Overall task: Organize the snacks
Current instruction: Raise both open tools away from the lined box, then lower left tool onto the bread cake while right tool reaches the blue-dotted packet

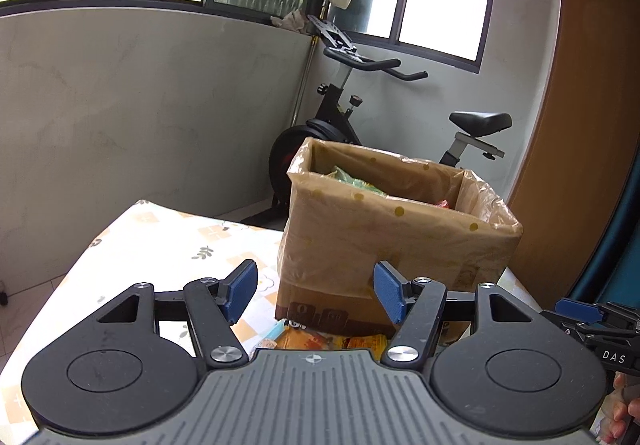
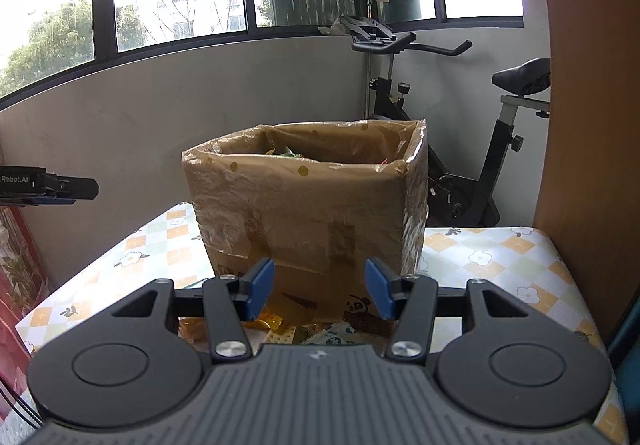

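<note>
A cardboard box (image 1: 384, 241) lined with a yellowish plastic bag stands on the table, with snack packets (image 1: 360, 185) showing inside it. It also shows in the right wrist view (image 2: 312, 205). More snack packets (image 1: 320, 339) lie on the table in front of the box, partly hidden behind my grippers; they also show in the right wrist view (image 2: 304, 329). My left gripper (image 1: 314, 293) is open and empty, in front of the box. My right gripper (image 2: 320, 287) is open and empty, also facing the box.
The table wears a flowered checked cloth (image 2: 500, 257). An exercise bike (image 1: 360, 117) stands behind the table by the grey wall. A wooden panel (image 2: 592, 85) rises at the right. The right gripper shows at the left view's right edge (image 1: 592, 317); the left gripper shows at the right view's left edge (image 2: 48, 185).
</note>
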